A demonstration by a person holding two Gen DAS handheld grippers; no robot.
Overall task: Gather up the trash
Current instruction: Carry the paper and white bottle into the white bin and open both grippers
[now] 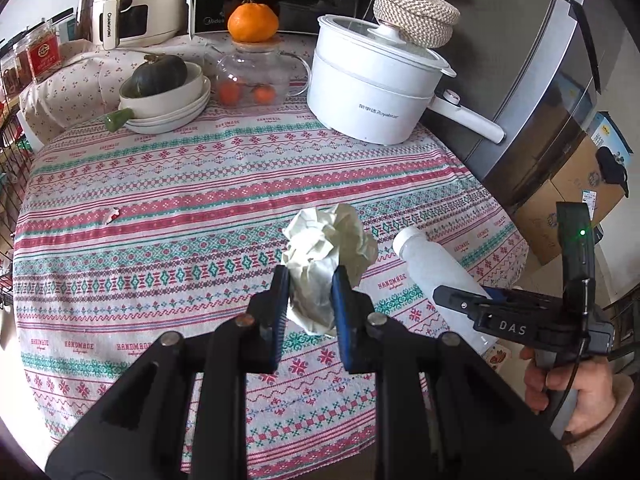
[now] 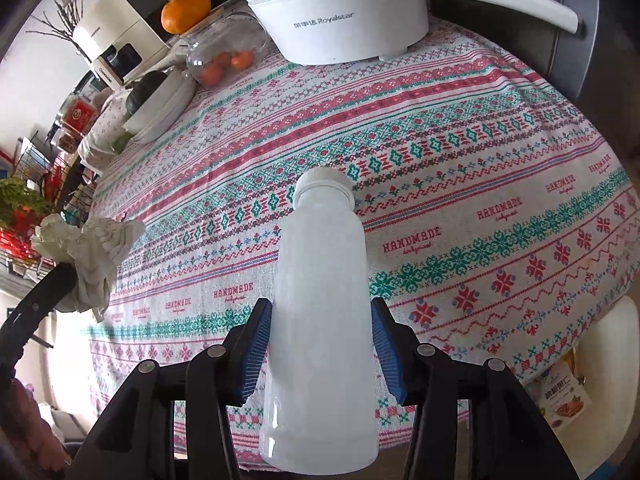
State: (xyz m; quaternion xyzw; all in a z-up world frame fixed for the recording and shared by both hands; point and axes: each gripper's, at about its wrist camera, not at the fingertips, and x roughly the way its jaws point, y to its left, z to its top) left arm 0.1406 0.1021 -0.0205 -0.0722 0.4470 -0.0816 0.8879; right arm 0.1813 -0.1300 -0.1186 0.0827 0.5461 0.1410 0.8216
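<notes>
Left gripper (image 1: 310, 276): we find its 2 blue pads clenched on a crumpled paper wad (image 1: 330, 248), which bulges out above the fingertips.
Wad position: we see it lifted clear of the tablecloth (image 1: 160, 220) in the right wrist view, where it shows at the left edge, pinched at its waist.
Right gripper (image 2: 322, 308): we find a white bottle (image 2: 320, 300) standing between its 2 pads. The left pad touches the bottle wall; the right pad sits at the wall, and we cannot tell whether it presses. No earlier view supports more, so we record the grip as probable, not confirmed.
Bottle: frosted white plastic with a white cap (image 2: 324, 186), cap pointing away from the gripper, body tilted over the near edge of the table.
Hand (image 1: 568, 392): we note bare fingers wrapped round the right gripper's handle at the lower right of the left wrist view.
Scrap (image 1: 111, 215): 1 small white-and-red piece lies on the tablecloth, well apart from both grippers.
Back of table: we list a white pot (image 1: 372, 92) with a glass lid, a glass jug (image 1: 252, 76) holding small oranges with 1 orange (image 1: 253, 22) on its lid, and stacked bowls (image 1: 168, 100) bearing a dark green squash (image 1: 160, 74).
</notes>
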